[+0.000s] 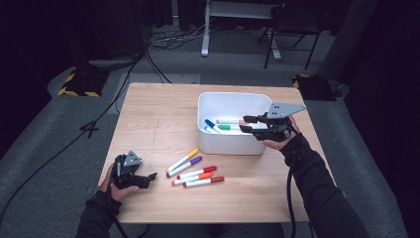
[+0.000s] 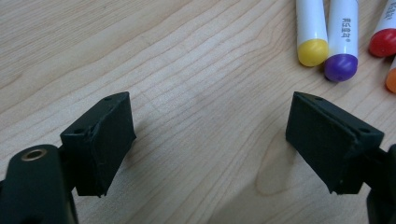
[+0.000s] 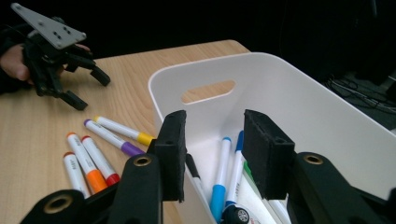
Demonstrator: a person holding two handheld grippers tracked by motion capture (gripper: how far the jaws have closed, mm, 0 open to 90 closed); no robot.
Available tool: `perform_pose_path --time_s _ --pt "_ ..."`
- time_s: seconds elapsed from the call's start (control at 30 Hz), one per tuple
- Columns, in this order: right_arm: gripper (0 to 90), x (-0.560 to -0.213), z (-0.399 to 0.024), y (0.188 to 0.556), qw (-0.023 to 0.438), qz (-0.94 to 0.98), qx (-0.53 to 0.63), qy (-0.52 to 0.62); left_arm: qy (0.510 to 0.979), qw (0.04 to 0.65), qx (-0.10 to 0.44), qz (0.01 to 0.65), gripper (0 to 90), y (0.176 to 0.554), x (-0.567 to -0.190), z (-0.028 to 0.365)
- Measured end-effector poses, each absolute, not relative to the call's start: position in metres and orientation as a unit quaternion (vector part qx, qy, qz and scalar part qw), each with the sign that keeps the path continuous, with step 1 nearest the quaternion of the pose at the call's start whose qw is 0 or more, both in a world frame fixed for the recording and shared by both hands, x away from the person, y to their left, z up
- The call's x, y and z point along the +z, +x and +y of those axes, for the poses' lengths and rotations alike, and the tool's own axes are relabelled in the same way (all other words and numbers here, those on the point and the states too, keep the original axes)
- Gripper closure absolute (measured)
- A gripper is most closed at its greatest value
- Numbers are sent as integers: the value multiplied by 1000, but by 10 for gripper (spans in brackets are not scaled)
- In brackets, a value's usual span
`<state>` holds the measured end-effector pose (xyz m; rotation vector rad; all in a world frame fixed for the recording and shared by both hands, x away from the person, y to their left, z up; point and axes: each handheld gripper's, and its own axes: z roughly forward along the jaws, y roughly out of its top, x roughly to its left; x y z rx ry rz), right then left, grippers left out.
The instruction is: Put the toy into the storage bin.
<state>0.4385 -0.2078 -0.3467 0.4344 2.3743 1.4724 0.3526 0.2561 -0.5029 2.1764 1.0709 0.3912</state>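
Markers: light, rigid, smooth barrels; grip mid-barrel, across the width.

High view: five loose markers (image 1: 194,171) lie between left gripper (image 1: 148,177) and white bin (image 1: 208,141). Left gripper view: jaws wide, empty. Right gripper view: right gripper (image 3: 212,149) part-open, empty, above the bin.

Orange marker (image 2: 391,80) cut by edge, bin (image 3: 299,107) markers' lower ends hidden – cap colours unclear

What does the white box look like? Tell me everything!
The white box is a smooth, plastic-looking tub with rounded corners and a slot handle cut in one end wall. It sits upright on the wooden table, open on top. Several markers lie inside. The right tool hovers over it, jaws apart.
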Motion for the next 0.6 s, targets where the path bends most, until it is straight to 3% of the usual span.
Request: perform_pose_path --time_s 0.6 --pt "340 -359 -196 386 146 843 511 84 834 336 150 410 158 353 -503 256"
